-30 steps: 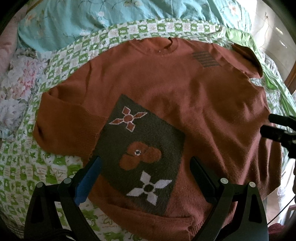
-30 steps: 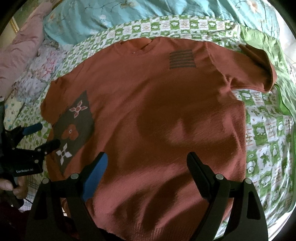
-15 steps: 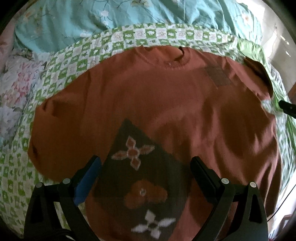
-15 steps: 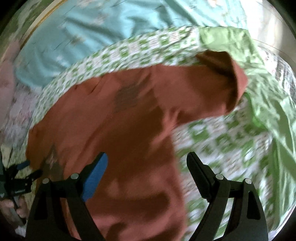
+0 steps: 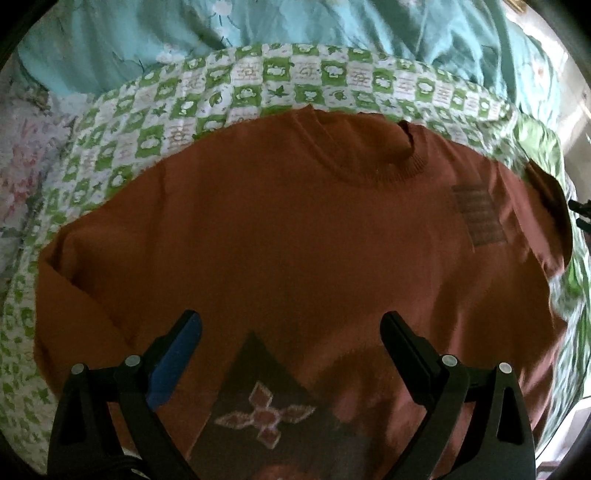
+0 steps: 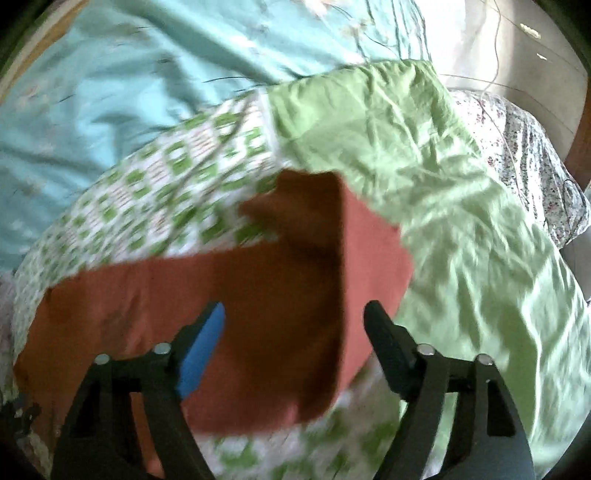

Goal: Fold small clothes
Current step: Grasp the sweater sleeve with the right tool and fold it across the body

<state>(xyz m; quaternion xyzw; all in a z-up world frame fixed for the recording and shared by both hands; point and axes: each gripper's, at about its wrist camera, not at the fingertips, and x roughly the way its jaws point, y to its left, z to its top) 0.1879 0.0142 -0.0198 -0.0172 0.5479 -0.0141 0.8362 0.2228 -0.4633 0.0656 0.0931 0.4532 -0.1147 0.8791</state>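
Sweater point(image 5: 295, 240) is lying flat, front up, on the green-check quilt point(image 5: 258, 85) on the bed; teal bedding point(image 5: 258, 22) is lying behind it, at the top of the left-wrist view. Spread out this way, probably so each side can be turned in toward the middle. No fold is showing on the body yet.

Left side: the left sleeve point(image 5: 66, 314) is lying bent down along the body, its edge running over the quilt. The left gripper point(image 5: 290, 325) is hanging above the lower chest, over the dark patch with the flower motif point(image 5: 266, 417). Its fingers are standing wide apart with nothing between them; only cloth is showing beneath, and contact cannot be told. It looks placed to reach the left shoulder or sleeve, as a judgement.

Centre: the ribbed collar point(image 5: 369, 173) is pointing to the far edge of the quilt, and a striped grey square point(image 5: 478, 214) is sitting on the chest right of it.

Right side: the right sleeve point(image 6: 314, 266) is lying out sideways, its cuff end resting against a plain green sheet point(image 6: 443, 184). The right gripper point(image 6: 293, 314) is hovering over this sleeve; the view is blurred. Its fingers have just been closing a little, yet are standing well apart, gripping nothing, with the sleeve showing in the gap below them. Likely lining up to pinch the sleeve and carry it inward.
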